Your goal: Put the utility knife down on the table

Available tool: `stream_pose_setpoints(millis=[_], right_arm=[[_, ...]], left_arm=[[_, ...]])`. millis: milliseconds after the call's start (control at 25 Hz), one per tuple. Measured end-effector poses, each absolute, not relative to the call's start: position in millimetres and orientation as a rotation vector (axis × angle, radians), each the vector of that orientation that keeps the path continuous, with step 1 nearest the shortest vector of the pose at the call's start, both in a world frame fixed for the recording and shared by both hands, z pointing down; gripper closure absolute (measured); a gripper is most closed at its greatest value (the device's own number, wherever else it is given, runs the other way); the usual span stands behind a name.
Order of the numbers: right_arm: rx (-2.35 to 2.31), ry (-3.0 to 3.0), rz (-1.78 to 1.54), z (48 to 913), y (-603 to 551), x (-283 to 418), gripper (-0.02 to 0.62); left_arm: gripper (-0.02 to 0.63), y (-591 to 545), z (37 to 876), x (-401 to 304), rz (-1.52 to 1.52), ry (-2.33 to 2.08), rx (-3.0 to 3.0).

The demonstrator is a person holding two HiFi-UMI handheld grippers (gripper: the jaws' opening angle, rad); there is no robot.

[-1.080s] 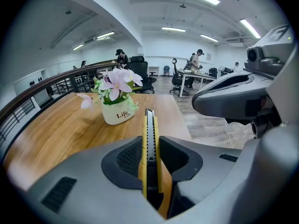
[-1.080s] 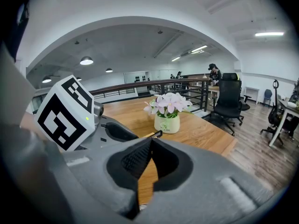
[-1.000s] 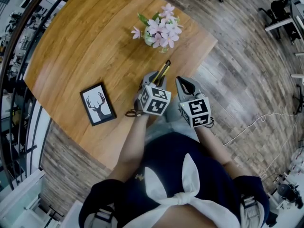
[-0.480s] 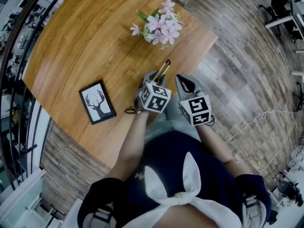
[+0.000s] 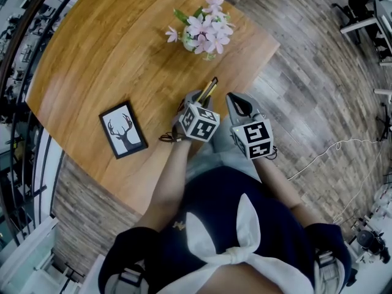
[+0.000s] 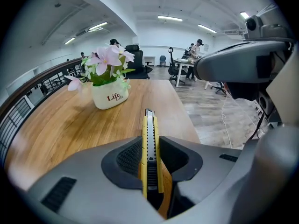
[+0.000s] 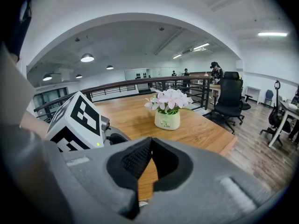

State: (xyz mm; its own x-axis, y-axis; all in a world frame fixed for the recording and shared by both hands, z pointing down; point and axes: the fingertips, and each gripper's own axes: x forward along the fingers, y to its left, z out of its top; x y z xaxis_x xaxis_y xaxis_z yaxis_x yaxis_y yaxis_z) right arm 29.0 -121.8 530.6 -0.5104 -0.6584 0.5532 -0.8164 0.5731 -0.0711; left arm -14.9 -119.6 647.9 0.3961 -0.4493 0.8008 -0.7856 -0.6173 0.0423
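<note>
- Left gripper [image 6: 149, 149] is clamping the utility knife [image 6: 149, 133]: both dark pads are pressing on the yellow body, edge-on, with the slider track facing up.
- The knife's front end is sticking out past the jaws, pointing across the table [image 5: 104, 54] toward the white flower pot [image 6: 110, 98].
- In the head view the knife is sitting over the table's near right part, short of the pot and well apart from the deer picture frame [image 5: 124, 131].
- The gripper is angling downward; I judge that the knife is hanging above the wood and not lying on it, though the exact gap is not showing.
- Right gripper [image 7: 148, 158] is waiting just beside the left one with its jaw tips meeting and nothing between them; only bare wood is showing through the slit below.
- Progress, as I read it: the carry to the table is done and the knife is over a bare patch of wood.
- Remaining: bringing the knife down until it is resting flat, spreading the left jaws, and backing the gripper off.
- The release is not started; the grip is looking firm and centred on the handle.
</note>
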Motion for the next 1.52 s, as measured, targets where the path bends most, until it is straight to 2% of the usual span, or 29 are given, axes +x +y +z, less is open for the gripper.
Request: stream_pose_setpoints(millis=[1520], right_arm=[[1.192, -2.318, 0.478, 538, -115, 31, 0.597]], left_arm=[[0.479, -105, 677, -14, 1.150, -1.001, 2.194]])
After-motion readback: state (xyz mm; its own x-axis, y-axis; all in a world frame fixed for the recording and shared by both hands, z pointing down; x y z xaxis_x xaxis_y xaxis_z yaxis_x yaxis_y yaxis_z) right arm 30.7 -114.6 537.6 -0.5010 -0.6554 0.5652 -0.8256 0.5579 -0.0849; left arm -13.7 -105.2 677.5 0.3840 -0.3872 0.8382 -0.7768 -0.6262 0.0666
